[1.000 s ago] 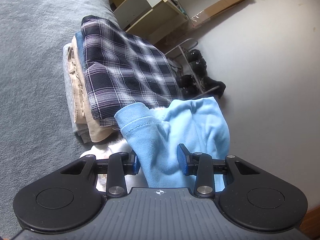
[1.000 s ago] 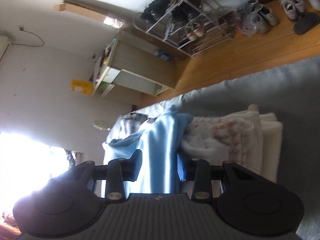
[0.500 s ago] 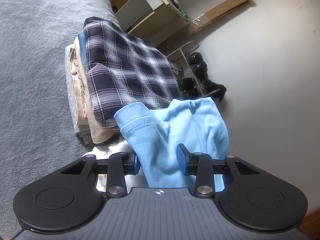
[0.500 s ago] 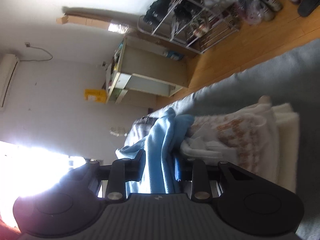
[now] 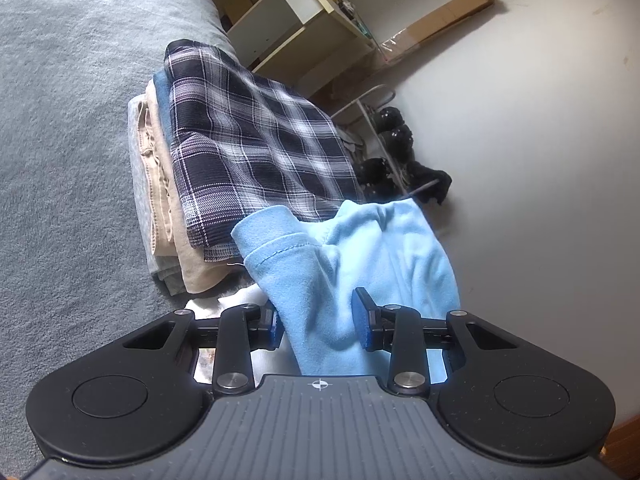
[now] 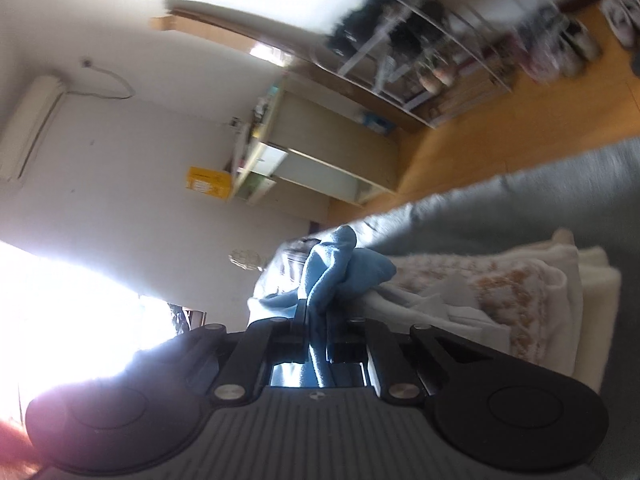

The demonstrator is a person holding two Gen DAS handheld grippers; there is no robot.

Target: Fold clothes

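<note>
A light blue garment (image 5: 352, 264) hangs bunched between the fingers of my left gripper (image 5: 318, 322), which is open around it with gaps on both sides. In the right wrist view my right gripper (image 6: 316, 322) is shut on the same light blue garment (image 6: 340, 268), pinching a fold of it. A folded pile with a dark plaid shirt (image 5: 248, 148) on top of beige and grey pieces lies on the grey bed cover (image 5: 68, 128). A folded white and cream pile (image 6: 500, 292) lies right beside the right gripper.
A cream shelf unit (image 5: 296, 20) and a shoe rack with dark shoes (image 5: 392, 148) stand past the bed. The right wrist view shows the wooden floor (image 6: 500, 136), the shoe rack (image 6: 420, 40), an air conditioner (image 6: 28, 124) and a bright window at the lower left.
My right gripper's fingers have closed from open to shut on the blue garment, and that view has swung. The left gripper has stayed open and has barely moved.
</note>
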